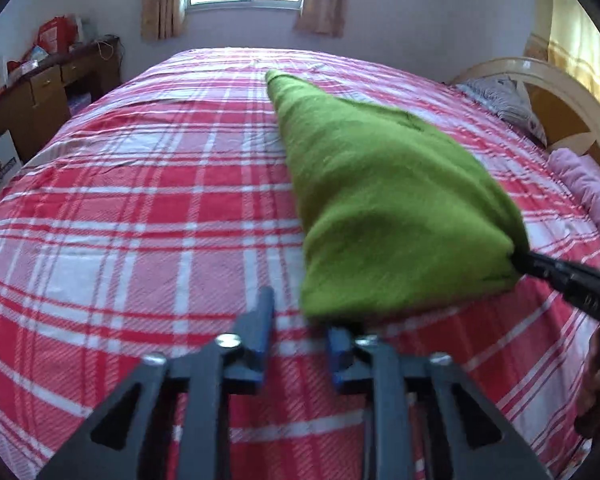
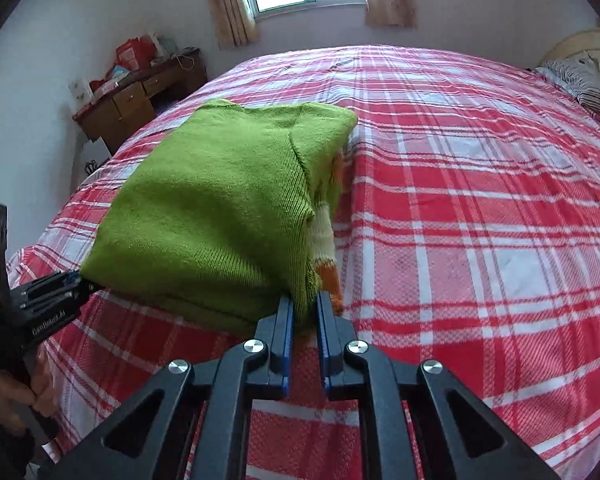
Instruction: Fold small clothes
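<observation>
While the green sweater [image 2: 220, 208] sits folded on the plaid bedspread [image 2: 480, 200], lifted at its near edge, your right gripper [image 2: 305, 312] is clamped on its near right corner. Your left gripper [image 1: 300, 320] looks spread, touching the near left corner; can't tell if it's gripping. Wooden desk [image 2: 140, 96] far left.

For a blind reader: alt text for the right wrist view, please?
The right tool pinches a corner of a folded green sweater on a red plaid bed. The left tool meets its other near corner.
</observation>
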`<action>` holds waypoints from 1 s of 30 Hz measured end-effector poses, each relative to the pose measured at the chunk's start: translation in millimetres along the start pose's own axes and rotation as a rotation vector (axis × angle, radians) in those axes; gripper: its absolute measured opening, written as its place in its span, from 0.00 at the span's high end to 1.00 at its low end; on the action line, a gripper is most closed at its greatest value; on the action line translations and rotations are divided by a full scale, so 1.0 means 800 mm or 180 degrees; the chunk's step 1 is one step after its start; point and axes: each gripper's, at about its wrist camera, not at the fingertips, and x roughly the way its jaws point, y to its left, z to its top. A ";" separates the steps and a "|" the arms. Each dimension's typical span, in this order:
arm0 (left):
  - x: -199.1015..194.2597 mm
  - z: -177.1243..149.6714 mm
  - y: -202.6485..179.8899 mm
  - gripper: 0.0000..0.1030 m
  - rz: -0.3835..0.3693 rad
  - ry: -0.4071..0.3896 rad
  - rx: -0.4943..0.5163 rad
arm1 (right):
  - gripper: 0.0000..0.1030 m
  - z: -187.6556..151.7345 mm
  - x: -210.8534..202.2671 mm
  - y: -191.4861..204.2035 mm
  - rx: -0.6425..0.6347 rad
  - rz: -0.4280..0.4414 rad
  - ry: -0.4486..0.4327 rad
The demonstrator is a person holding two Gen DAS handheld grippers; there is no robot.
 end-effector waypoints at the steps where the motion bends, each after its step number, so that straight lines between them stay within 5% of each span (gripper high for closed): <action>1: -0.003 0.000 0.003 0.58 -0.0004 0.0018 0.0007 | 0.87 -0.001 -0.001 -0.001 0.0022 0.0030 -0.0017; 4: -0.023 0.001 0.016 0.33 0.0107 0.0106 0.0090 | 0.66 0.001 -0.008 -0.001 0.0017 0.0133 0.0051; 6: -0.047 0.005 0.030 0.30 0.0056 -0.0029 0.0123 | 0.66 0.001 -0.020 -0.002 -0.0062 0.0057 0.0079; 9: -0.066 0.036 0.046 0.27 0.0055 -0.0300 0.0004 | 0.66 0.011 -0.058 -0.013 -0.0013 -0.0131 -0.0292; 13: -0.047 0.092 0.038 0.27 0.0054 -0.0573 -0.0168 | 0.87 0.048 -0.074 0.012 -0.0163 -0.0074 -0.0636; 16: -0.008 0.116 0.019 0.27 0.0059 -0.0621 -0.0207 | 0.88 0.075 -0.043 0.036 -0.0320 0.0017 -0.0593; 19: 0.039 0.110 0.003 0.33 0.0136 -0.0388 -0.0223 | 0.88 0.084 0.008 0.043 -0.0411 0.0080 -0.0336; 21: 0.069 0.092 -0.004 0.32 0.0187 -0.0280 -0.0287 | 0.93 0.080 0.052 0.041 -0.0487 -0.0132 -0.0057; 28: 0.078 0.102 -0.010 0.17 0.0395 -0.0228 -0.0338 | 0.95 0.099 0.086 0.020 -0.0194 0.0002 -0.0184; 30: 0.075 0.102 0.000 0.15 0.0288 -0.0215 -0.0358 | 0.95 0.097 0.081 0.023 -0.0202 0.0052 -0.0206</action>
